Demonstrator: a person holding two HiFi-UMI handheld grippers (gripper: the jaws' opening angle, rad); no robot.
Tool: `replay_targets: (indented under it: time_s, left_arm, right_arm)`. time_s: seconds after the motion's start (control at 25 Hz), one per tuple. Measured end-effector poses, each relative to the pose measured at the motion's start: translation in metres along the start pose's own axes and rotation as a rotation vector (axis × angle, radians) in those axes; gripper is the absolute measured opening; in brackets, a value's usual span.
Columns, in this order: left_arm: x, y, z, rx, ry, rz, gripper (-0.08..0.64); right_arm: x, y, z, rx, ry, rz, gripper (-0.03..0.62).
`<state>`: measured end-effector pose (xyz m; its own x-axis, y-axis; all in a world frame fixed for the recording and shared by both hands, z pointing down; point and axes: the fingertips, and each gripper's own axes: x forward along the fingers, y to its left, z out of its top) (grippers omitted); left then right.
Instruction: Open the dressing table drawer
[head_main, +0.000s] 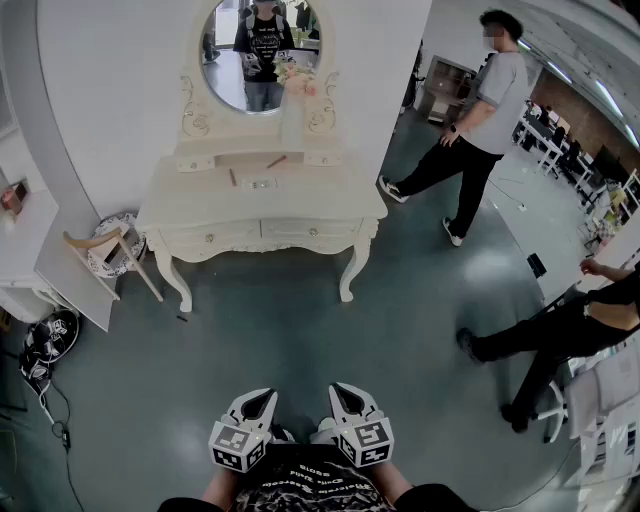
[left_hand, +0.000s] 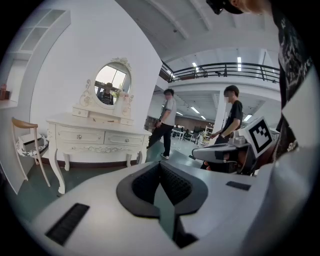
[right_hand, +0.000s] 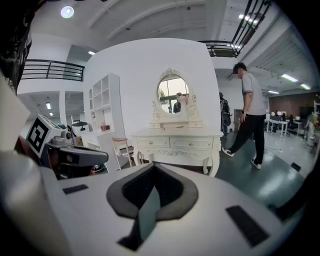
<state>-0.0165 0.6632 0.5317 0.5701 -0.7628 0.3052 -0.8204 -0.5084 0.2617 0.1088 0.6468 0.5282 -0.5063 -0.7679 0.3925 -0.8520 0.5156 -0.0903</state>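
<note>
Left gripper (head_main: 262, 398), right gripper (head_main: 338, 390): jaws together, both empty, close to the body. Dressing table (head_main: 300, 195): well ahead of both, drawers (head_main: 305, 231) shut. Advice: approach, part one gripper's jaws, clamp a knob (right_hand: 151, 142) squarely, pull level.

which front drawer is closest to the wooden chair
The left drawer of the dressing table; the right drawer sits toward the person in mid-stride.

The head view looks steeply down from high onto the floor (head_main: 300, 340), with the dressing table (head_main: 260, 215) well ahead. Each gripper view looks low, almost level, along its own jaws. All three views share that dressing table, far away.
</note>
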Motion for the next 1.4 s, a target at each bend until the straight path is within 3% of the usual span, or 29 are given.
replay_targets:
  time_s: [0.4, 0.64, 0.96, 1.4]
  left_arm:
    - [0.003, 0.034, 0.018, -0.114, -0.079, 0.055, 0.015]
    - [0.015, 0.058, 0.017, -0.177, -0.057, 0.099, 0.015]
    - [0.059, 0.106, 0.048, -0.181, -0.080, 0.213, 0.017]
    - [0.186, 0.116, 0.111, -0.129, -0.090, 0.186, 0.017]
  right_arm:
    - [0.012, -0.012, 0.022, 0.016, -0.065, -0.027, 0.009]
    - [0.039, -0.042, 0.032, 0.079, -0.073, -0.052, 0.009]
    - [0.115, -0.071, 0.059, 0.029, -0.042, 0.046, 0.009]
    - [0.193, -0.163, 0.102, 0.000, -0.026, 0.110, 0.009]
